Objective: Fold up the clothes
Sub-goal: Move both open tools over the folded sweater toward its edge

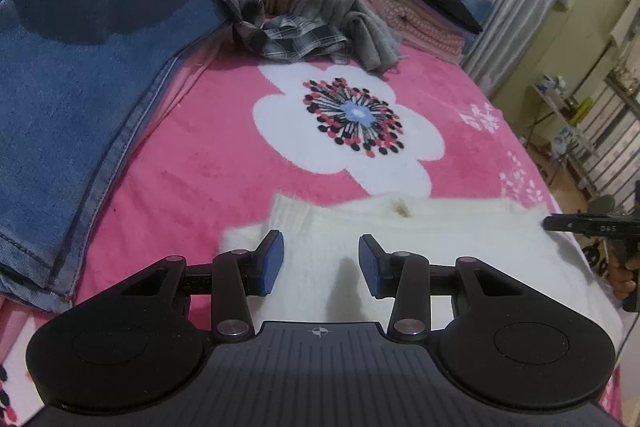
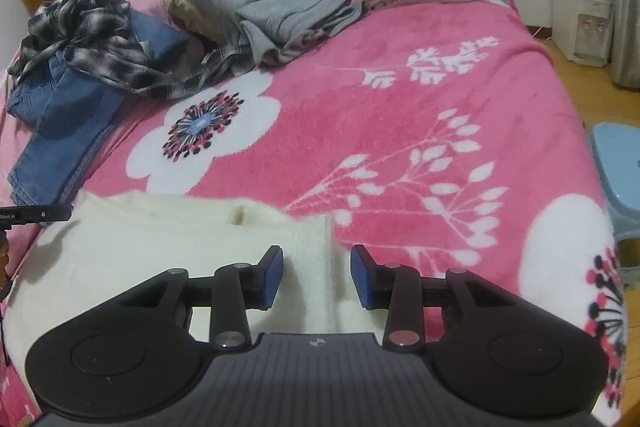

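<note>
White sweater point(image 1: 400, 267) lies flat on pink blanket point(image 1: 200, 155), near edge. L gripper point(image 1: 321, 263) & R gripper point(image 2: 317, 277) hover over it, jaws apart, nothing clamped. Jeans point(image 1: 72, 87) beside.

I see a fluffy white knitted sweater point(image 1: 420, 259) lying flat on the pink bed, filling the lower middle and right of the left wrist view and the lower left of the right wrist view point(image 2: 160, 251). Its neckline faces the far side. Unfolded blue denim jeans point(image 1: 72, 99) sprawl at the upper left, beside a crumpled grey plaid shirt point(image 2: 92, 39).
</note>
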The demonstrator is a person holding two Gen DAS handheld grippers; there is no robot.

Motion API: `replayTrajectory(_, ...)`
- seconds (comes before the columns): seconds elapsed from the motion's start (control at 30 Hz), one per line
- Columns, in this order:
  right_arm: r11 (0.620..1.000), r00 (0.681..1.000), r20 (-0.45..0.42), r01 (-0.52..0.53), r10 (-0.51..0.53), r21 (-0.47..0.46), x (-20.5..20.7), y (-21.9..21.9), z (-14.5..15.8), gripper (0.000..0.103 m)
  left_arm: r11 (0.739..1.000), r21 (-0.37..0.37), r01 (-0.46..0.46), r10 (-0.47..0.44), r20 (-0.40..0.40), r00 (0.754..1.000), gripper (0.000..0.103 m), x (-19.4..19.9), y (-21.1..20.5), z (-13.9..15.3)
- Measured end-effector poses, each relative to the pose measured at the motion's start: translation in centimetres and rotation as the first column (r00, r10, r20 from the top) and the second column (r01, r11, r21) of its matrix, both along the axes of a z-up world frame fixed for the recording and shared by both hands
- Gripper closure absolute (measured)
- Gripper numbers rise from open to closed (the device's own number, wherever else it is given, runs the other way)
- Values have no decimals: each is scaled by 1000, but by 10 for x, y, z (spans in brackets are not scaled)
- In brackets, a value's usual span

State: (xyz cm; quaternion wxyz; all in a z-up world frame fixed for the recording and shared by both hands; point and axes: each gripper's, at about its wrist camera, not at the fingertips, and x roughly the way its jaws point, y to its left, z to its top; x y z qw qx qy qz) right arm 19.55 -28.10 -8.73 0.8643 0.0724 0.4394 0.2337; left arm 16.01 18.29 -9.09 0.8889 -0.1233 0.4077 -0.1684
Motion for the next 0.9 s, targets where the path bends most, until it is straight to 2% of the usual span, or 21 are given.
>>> replayTrajectory(0.1, 999, 1000, -18, -15, 16, 48, -2, -2, 0, 69, 1000, 7, 26, -26, 10, 1000, 62, -4, 2, 2)
replayTrajectory(0.27, 998, 998, -55, -6, 10, 68, 0, -5, -6, 69, 998, 50, 31, -33, 27, 999, 61, -2, 0, -2)
replayTrajectory(0.57, 995, 995, -96, 37, -27, 94, 4, -5, -11, 68, 999, 37, 15, -16, 48, 999, 50, 7, 1, -9)
replayTrajectory(0.7, 994, 997, -71, 28, -21, 109, 1, -3, -7, 70, 998, 50, 37, -41, 75, 996, 53, 4, -6, -8)
replayTrajectory(0.77, 993, 999, -44, 23, -18, 113, -2, -3, -3, 70, 997, 68, 48, -54, 95, 994, 61, 1, -9, -5)
replayTrajectory(0.9, 995, 999, -46, 32, -28, 91, 2, -2, -6, 70, 998, 61, 35, -40, 82, 996, 61, 3, -7, -8)
